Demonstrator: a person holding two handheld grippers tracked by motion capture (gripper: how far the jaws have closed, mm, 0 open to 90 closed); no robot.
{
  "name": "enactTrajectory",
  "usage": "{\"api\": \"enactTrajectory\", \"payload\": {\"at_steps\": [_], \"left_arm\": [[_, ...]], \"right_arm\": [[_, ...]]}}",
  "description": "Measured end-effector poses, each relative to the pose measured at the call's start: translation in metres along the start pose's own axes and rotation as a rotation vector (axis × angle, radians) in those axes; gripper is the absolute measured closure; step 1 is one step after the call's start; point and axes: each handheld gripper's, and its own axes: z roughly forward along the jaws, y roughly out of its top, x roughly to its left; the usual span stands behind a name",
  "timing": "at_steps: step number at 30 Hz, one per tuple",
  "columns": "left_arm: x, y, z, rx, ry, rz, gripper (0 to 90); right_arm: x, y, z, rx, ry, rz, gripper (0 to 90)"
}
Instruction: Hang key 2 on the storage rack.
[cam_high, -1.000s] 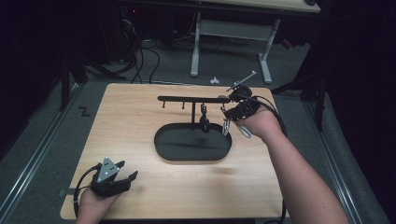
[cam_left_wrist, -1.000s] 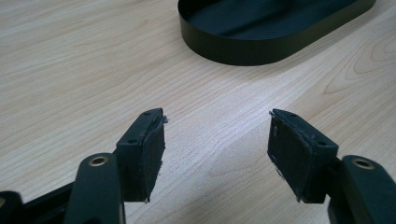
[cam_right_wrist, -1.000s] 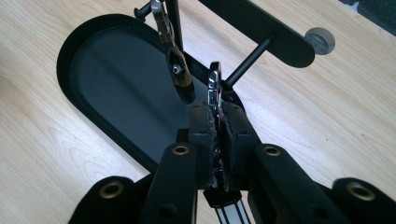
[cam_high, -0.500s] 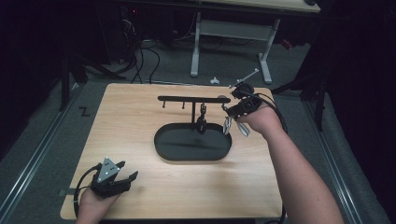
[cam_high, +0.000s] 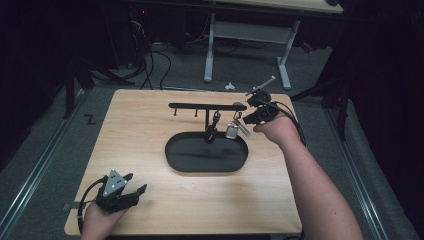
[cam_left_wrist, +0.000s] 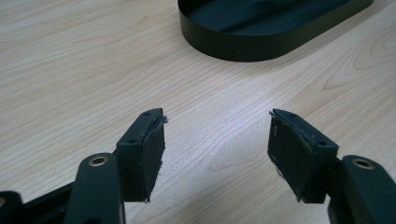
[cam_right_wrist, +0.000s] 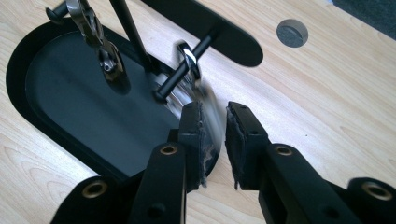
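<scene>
A black stand with a peg bar (cam_high: 200, 106) rises from an oval black tray (cam_high: 176, 161). A silver padlock (cam_high: 231, 131) hangs by its shackle (cam_right_wrist: 189, 57) on the bar's right peg. Its body (cam_right_wrist: 211, 122) is blurred between the jaws of my right gripper (cam_right_wrist: 215, 112), which stand a narrow gap apart while the jaws themselves look sharp. In the high view the right gripper (cam_high: 243, 119) sits just right of the padlock. A metal clasp (cam_high: 212, 130) hangs from the middle peg (cam_right_wrist: 100, 46). My left gripper (cam_high: 134, 191) rests open near the table's front left, its pads (cam_left_wrist: 152, 149) wide apart over bare wood.
The wooden table (cam_high: 140, 140) has a round grommet (cam_right_wrist: 292, 32) behind the stand's right end. A grey desk frame (cam_high: 250, 35) and cables (cam_high: 155, 60) lie on the floor beyond the far edge. My right forearm (cam_high: 310, 185) crosses the table's right side.
My right gripper has carried the padlock left and up from beside the tray onto the bar's right peg. The left gripper has stayed still.
</scene>
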Motion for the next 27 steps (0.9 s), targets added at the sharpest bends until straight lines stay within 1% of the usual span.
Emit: {"api": "enactTrajectory", "payload": {"at_steps": [5, 7, 8, 11, 17, 19, 20, 21, 24, 27], "left_arm": [[0.0, 0.0, 0.0, 0.0, 0.003, 0.0, 37.0], [0.0, 0.0, 0.0, 0.003, 0.001, 0.002, 36.9], [0.0, 0.0, 0.0, 0.005, 0.0, 0.003, 37.0], [-0.001, 0.0, 0.001, 0.007, 0.002, 0.008, 36.9], [-0.002, 0.001, 0.002, 0.008, -0.001, 0.009, 36.9], [-0.002, 0.001, 0.002, 0.009, 0.0, 0.01, 36.9], [-0.002, 0.001, 0.002, 0.009, -0.001, 0.01, 36.9], [-0.002, 0.001, 0.002, 0.008, 0.0, 0.009, 36.9], [-0.002, 0.001, 0.002, 0.008, 0.001, 0.01, 36.9], [-0.002, 0.001, 0.002, 0.009, -0.001, 0.009, 36.9]], "right_arm": [[-0.001, -0.007, 0.004, -0.004, 0.003, 0.007, 74.4], [-0.001, -0.01, 0.005, 0.004, 0.003, 0.016, 73.9], [-0.002, -0.012, 0.006, 0.002, 0.003, 0.01, 73.5], [-0.002, -0.017, 0.007, 0.011, 0.005, 0.021, 72.9], [-0.004, -0.026, 0.009, 0.019, 0.0, 0.021, 71.6], [-0.004, -0.029, 0.01, 0.023, -0.001, 0.021, 70.5], [-0.003, -0.03, 0.011, 0.027, -0.002, 0.029, 70.1], [-0.003, -0.032, 0.011, 0.025, -0.003, 0.022, 69.8], [-0.002, -0.035, 0.013, 0.022, 0.003, 0.023, 69.6], [0.0, -0.039, 0.016, 0.024, 0.001, 0.028, 67.5]]}}
